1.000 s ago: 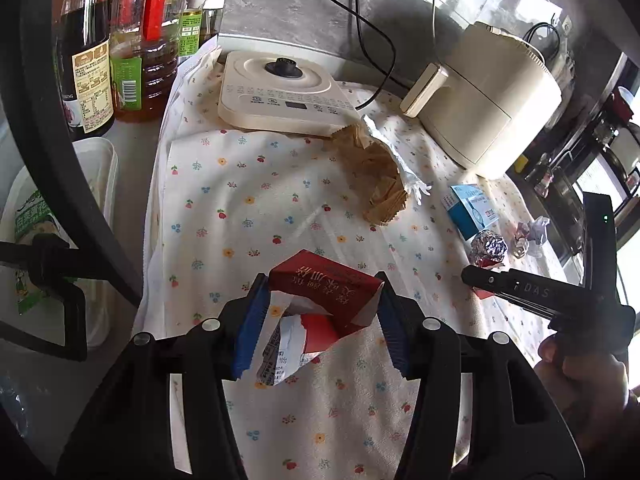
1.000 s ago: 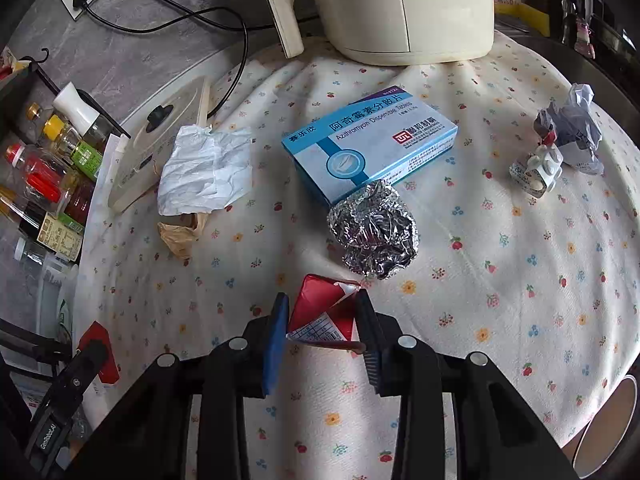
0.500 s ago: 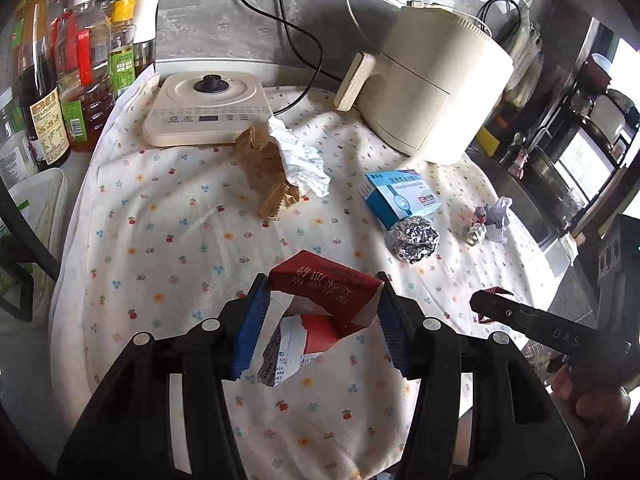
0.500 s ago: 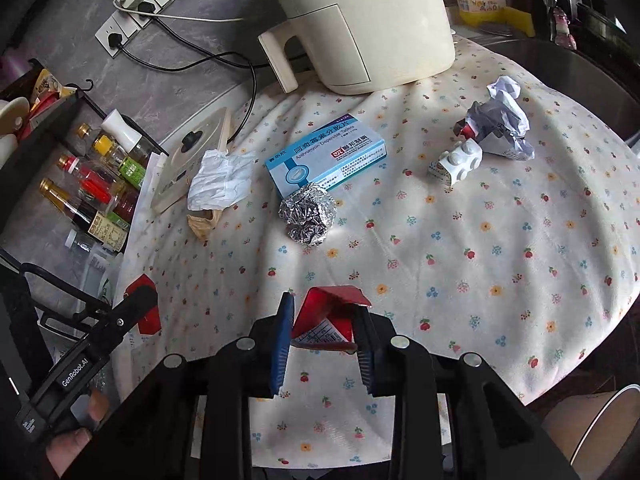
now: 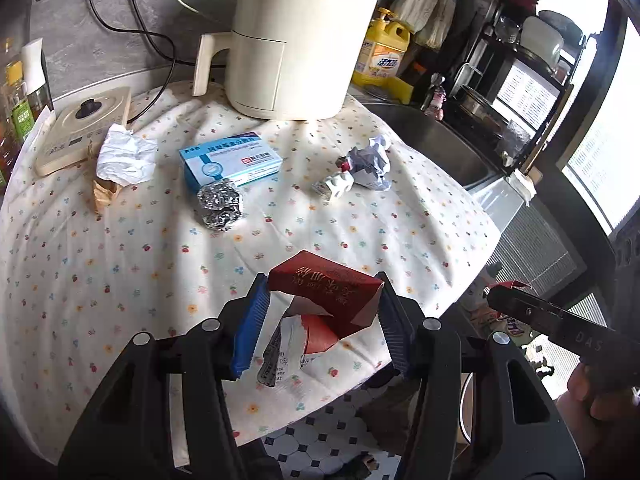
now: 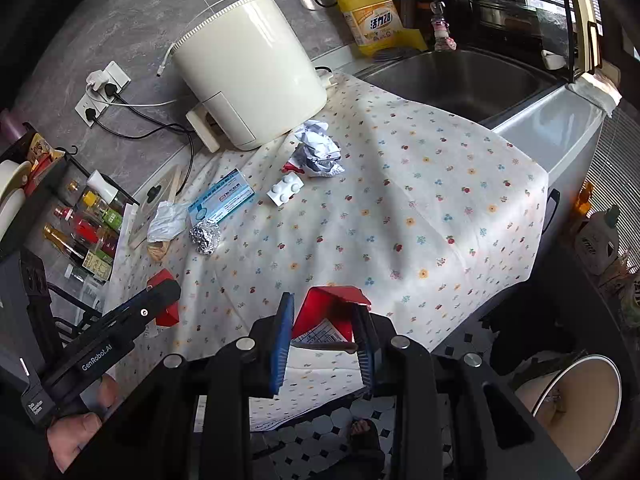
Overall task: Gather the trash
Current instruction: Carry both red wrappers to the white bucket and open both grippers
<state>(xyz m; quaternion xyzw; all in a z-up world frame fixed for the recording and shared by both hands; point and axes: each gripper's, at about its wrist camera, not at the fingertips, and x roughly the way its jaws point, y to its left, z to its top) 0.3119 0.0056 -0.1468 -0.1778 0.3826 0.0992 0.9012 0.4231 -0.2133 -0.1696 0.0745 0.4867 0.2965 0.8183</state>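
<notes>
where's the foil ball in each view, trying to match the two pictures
Left wrist view: the foil ball lies left of centre on the flowered cloth, just in front of the blue medicine box.
Right wrist view: the foil ball sits small, left of centre, again right beside the blue medicine box.
Shared landmark: the cream air fryer stands at the back of the cloth in both views.
</notes>
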